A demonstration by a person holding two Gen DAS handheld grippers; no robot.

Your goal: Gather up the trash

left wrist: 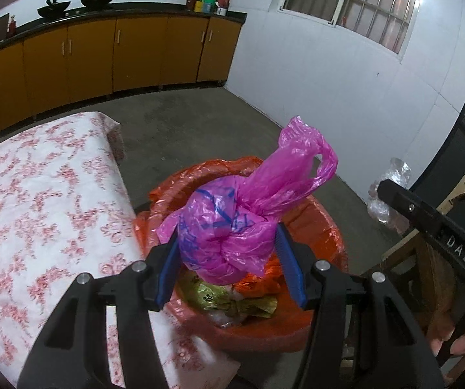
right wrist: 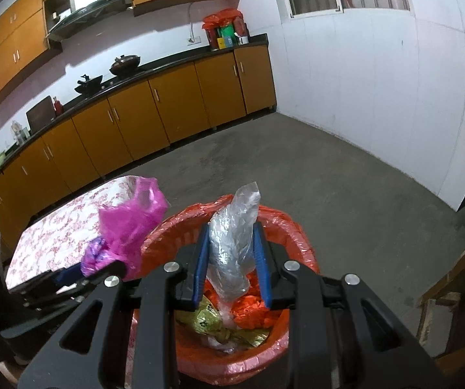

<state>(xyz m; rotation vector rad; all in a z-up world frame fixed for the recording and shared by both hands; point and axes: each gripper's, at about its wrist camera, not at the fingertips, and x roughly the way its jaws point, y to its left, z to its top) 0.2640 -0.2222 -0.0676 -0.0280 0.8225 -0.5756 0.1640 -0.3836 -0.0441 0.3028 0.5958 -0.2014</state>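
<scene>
A: How is the left gripper [left wrist: 227, 256] set?
B: It is pressed onto a knotted pink bag [left wrist: 229, 223], which is pinched between the blue pads [left wrist: 289, 265] and held above the bin lined with an orange bag [left wrist: 326, 240].

A: And the right gripper [right wrist: 232, 259]?
B: It is clamped on a clear plastic bag [right wrist: 235, 243], held upright over the same bin [right wrist: 284, 227]. In the left view, one black finger of it is seen at the right edge.

A: What is seen inside the bin?
B: A yellow-green wrapper [right wrist: 209, 321] and crumpled orange plastic [right wrist: 252, 311] are seen below both bags.

A: What is found around it?
B: A surface covered by a floral cloth [left wrist: 38, 201] is set just beside the bin on the left. A wooden chair [right wrist: 453, 278] is seen at the right. Orange cabinets [right wrist: 167, 113] are lined along the far wall, across bare concrete floor [right wrist: 329, 175].
</scene>
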